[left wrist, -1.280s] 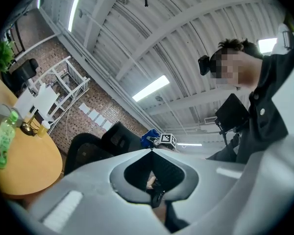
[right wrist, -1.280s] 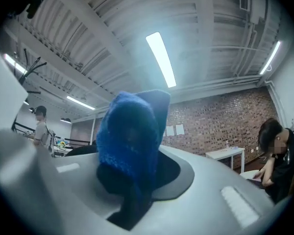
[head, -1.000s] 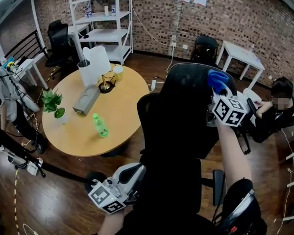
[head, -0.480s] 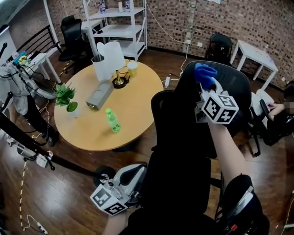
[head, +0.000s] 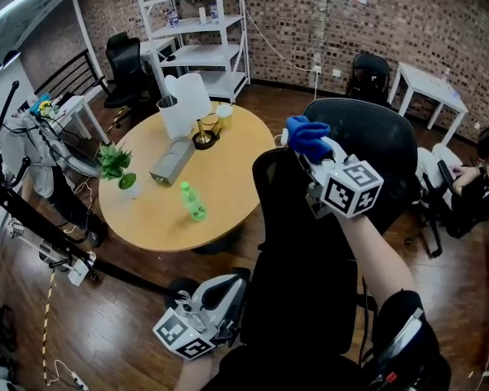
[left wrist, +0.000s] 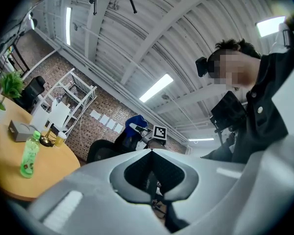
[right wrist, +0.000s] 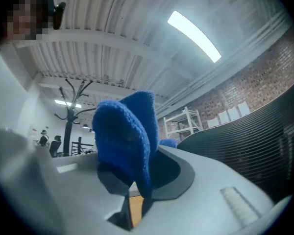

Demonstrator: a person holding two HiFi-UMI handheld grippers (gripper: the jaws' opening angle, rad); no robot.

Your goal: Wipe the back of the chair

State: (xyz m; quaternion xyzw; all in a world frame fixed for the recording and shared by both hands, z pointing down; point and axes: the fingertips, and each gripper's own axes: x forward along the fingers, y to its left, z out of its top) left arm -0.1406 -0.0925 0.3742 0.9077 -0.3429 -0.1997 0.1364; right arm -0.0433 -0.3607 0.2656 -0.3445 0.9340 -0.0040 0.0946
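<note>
A black office chair stands in front of me, its mesh back (head: pixel 375 141) curving at centre right of the head view. My right gripper (head: pixel 310 149) is shut on a blue cloth (head: pixel 306 134), which sits at the back's upper left edge. In the right gripper view the blue cloth (right wrist: pixel 125 141) bulges out between the jaws of the right gripper (right wrist: pixel 135 182), and the mesh back (right wrist: pixel 257 136) fills the right side. My left gripper (head: pixel 228 290) hangs low beside the chair, shut with nothing in it. From the left gripper (left wrist: pixel 152 153) I see the blue cloth (left wrist: pixel 134 124) far off.
A round wooden table (head: pixel 147 218) stands left of the chair and bears a green bottle (head: pixel 193 202), a potted plant (head: pixel 116 165), a grey box (head: pixel 171 161) and a white jug (head: pixel 186 96). A white shelf (head: pixel 204 31) stands behind. A person (head: pixel 481 165) sits at far right.
My right gripper has carried the blue cloth leftward along the top of the chair back. The left gripper has stayed low beside the chair.
</note>
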